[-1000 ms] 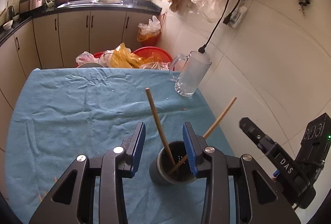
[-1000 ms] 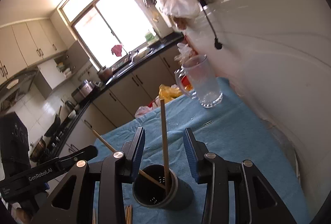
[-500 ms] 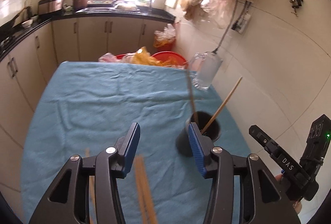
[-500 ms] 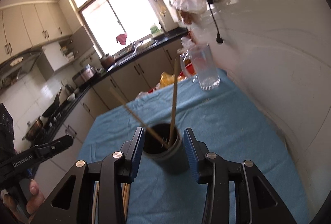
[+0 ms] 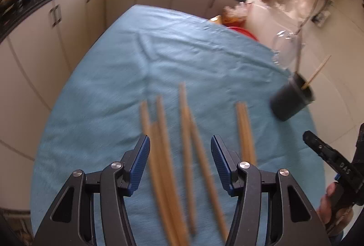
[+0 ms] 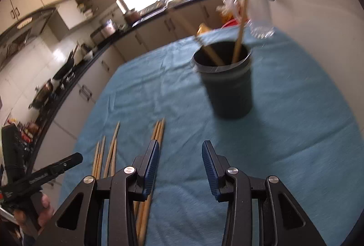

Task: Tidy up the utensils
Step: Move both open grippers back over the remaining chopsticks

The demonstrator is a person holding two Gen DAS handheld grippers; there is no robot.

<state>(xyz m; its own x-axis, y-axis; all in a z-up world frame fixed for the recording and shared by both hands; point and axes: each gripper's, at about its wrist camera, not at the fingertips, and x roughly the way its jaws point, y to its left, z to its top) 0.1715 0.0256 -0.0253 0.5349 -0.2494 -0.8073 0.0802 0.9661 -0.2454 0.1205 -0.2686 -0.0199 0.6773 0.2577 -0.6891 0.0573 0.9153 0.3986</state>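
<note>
Several loose wooden chopsticks point(image 5: 185, 123) lie side by side on the blue cloth point(image 5: 159, 52), blurred by motion. My left gripper point(image 5: 180, 143) hovers over them, its jaws opening; the sticks show between the blue pads but nothing is gripped. A dark cup point(image 5: 289, 102) holding two chopsticks point(image 5: 315, 75) stands at the far right. In the right wrist view the cup point(image 6: 229, 91) is ahead of my right gripper point(image 6: 180, 148), which is open and empty. One bundle of chopsticks point(image 6: 159, 132) runs under its left finger; others point(image 6: 109, 152) lie further left.
A clear glass mug point(image 5: 284, 48) stands beyond the cup near the white wall, with a red basin point(image 5: 243, 31) off the table's far edge. Kitchen cabinets line the left and back. A hand point(image 5: 329, 207) holds the other gripper at the right.
Both grippers pulled back from the cup and dropped toward the loose chopsticks. The left jaws spread wider, and the cup slid to the far right of the left view.
</note>
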